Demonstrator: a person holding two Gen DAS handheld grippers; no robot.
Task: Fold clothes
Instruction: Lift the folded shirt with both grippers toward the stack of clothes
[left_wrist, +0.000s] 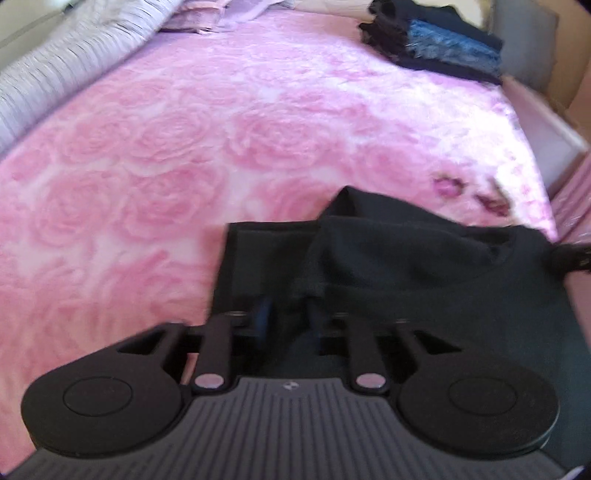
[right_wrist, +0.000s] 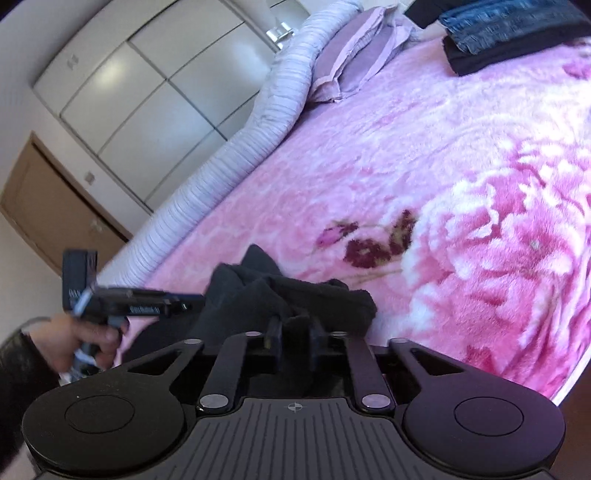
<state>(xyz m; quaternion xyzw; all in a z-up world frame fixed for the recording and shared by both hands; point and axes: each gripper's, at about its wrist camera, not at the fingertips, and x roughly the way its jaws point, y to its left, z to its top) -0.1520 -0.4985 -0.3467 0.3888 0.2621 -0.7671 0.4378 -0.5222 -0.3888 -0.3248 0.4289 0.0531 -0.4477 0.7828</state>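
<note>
black garment (left_wrist: 424, 266) bunched, seemingly pinched by both grippers.

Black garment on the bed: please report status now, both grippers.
Left gripper shut on black garment. Right gripper shut on it too. Garment bunched, part lifted off pink floral blanket. Folded dark clothes stack at far corner, not in the way.

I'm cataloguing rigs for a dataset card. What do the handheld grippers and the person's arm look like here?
Each gripper, left and right, is matte black: two round discs, slotted linkage bars with silver pivot pins, and a grey ribbed base bearing a small crosshair mark. The person's hand is bare, below a dark sleeve.
</note>
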